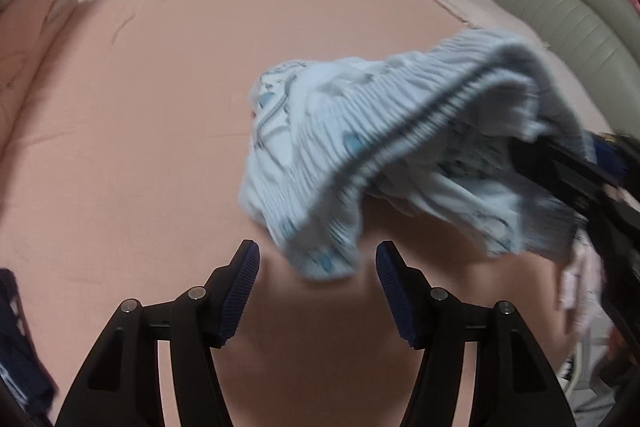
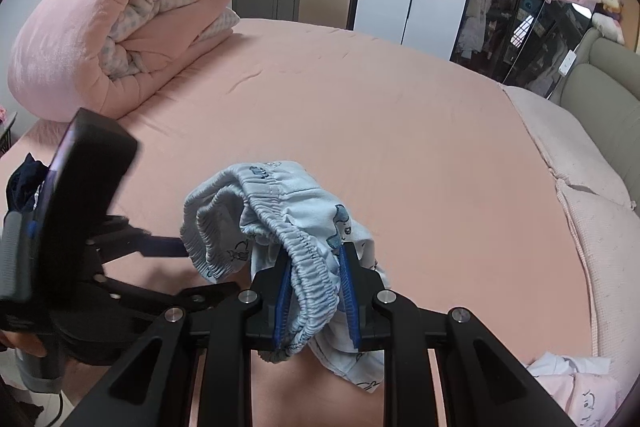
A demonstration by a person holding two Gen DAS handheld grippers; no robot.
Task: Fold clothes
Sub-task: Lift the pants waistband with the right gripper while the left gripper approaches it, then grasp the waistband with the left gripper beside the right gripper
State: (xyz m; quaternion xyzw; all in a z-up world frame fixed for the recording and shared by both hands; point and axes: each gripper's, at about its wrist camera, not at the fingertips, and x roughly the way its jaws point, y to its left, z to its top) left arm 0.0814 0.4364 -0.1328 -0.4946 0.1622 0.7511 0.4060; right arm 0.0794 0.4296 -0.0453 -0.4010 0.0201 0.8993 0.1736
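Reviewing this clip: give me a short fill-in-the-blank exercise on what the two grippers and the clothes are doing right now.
1. The right gripper is shut on the elastic waistband of the light ____ shorts.
2. The left gripper holds nothing; its jaws are ____.
3. The rolled pink quilt lies on the ____.

Missing words: blue; open; bed

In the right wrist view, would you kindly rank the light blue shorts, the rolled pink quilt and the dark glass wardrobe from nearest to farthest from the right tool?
1. Light blue printed shorts with elastic waistband: clamped in the right tool, bottom centre.
2. Rolled pink quilt: on the pink bed's far left.
3. Dark glass-fronted wardrobe: beyond the bed, upper right.
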